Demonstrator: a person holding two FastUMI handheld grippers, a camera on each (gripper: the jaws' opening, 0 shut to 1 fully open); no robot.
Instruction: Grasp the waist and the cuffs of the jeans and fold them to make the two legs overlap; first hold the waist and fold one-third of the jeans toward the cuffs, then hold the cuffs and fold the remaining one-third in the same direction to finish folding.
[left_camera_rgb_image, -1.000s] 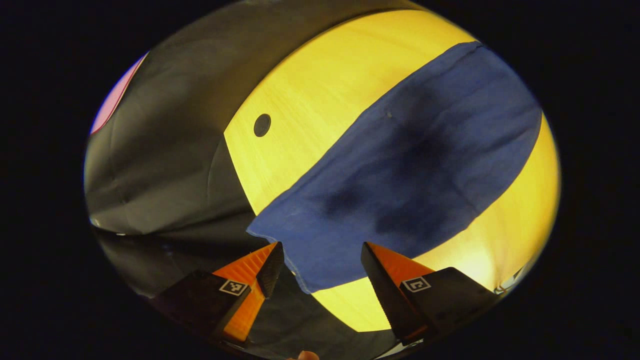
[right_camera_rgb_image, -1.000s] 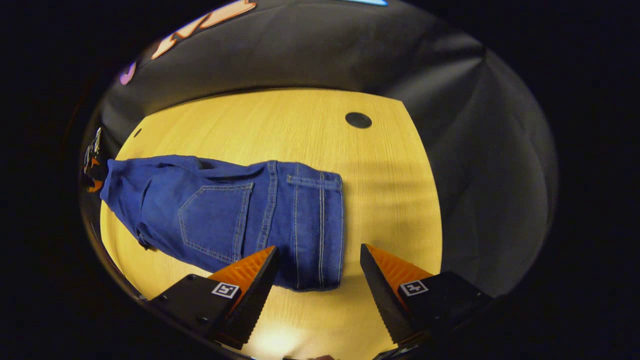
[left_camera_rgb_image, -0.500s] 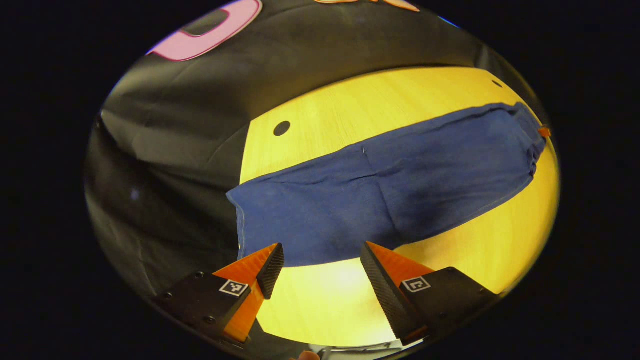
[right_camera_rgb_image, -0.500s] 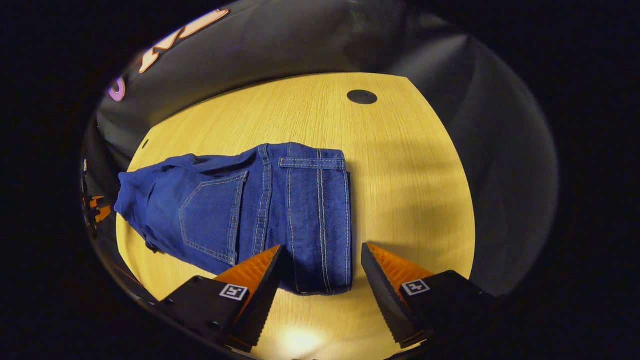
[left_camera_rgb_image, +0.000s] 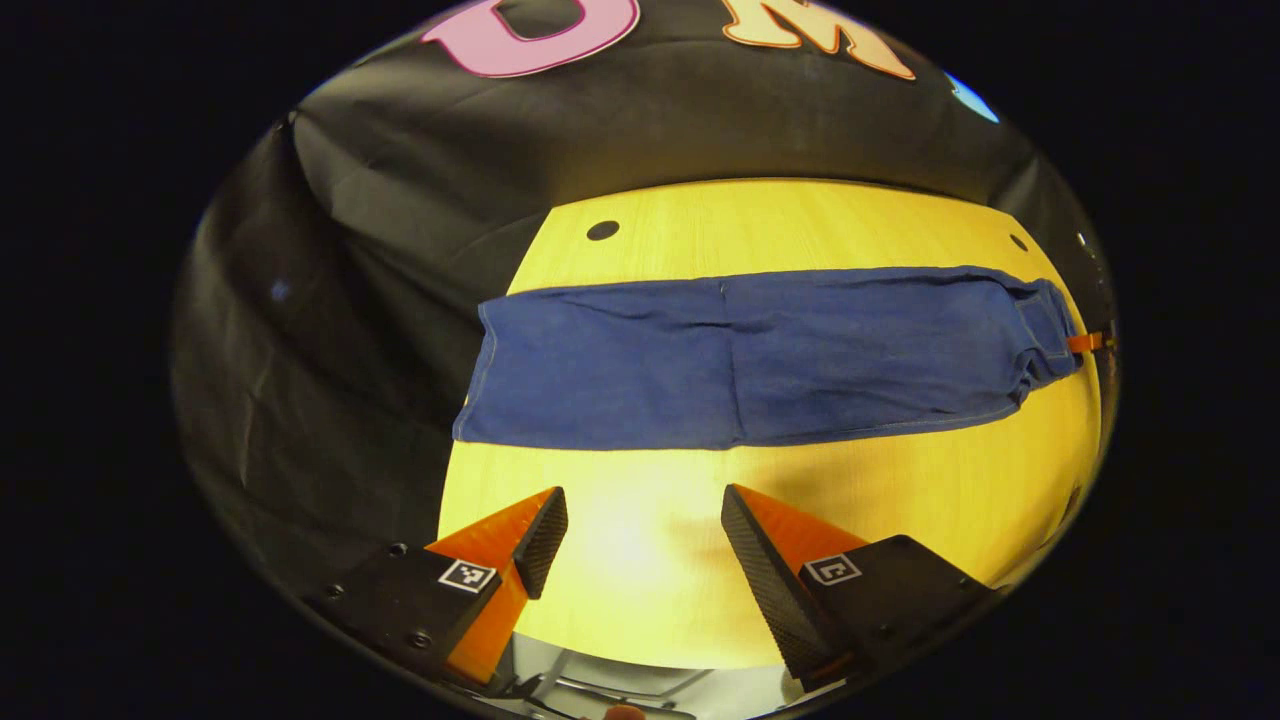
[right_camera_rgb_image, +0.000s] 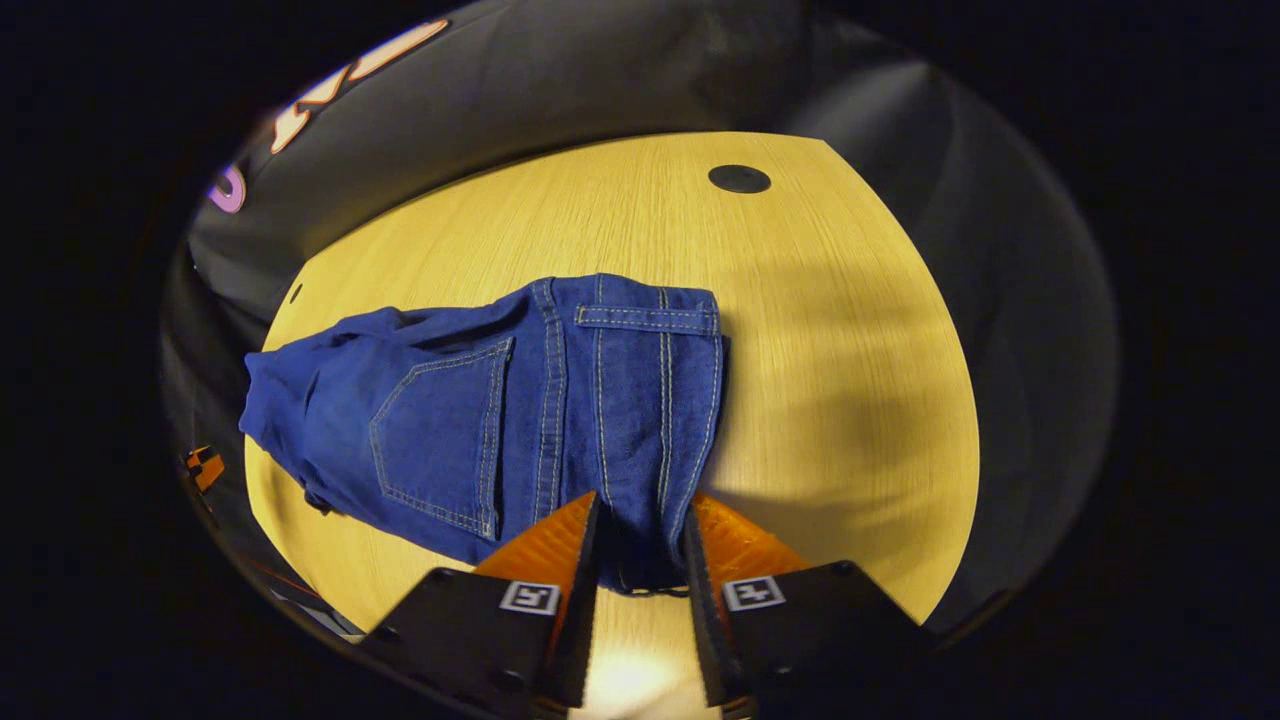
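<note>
- While the jeans (right_camera_rgb_image: 520, 420) lie flat on the table (right_camera_rgb_image: 820, 330), my right gripper (right_camera_rgb_image: 640, 545) pinches the waist (right_camera_rgb_image: 650, 400) corner.
- My left gripper (left_camera_rgb_image: 640, 525) hovers open before the cuffs (left_camera_rgb_image: 490, 370).
- I judge denim heavy but soft, so grip seams.

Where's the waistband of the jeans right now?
In the right gripper view the waistband lies on the wooden table, at the jeans' right end, its near corner pinched in the right claw.
</note>
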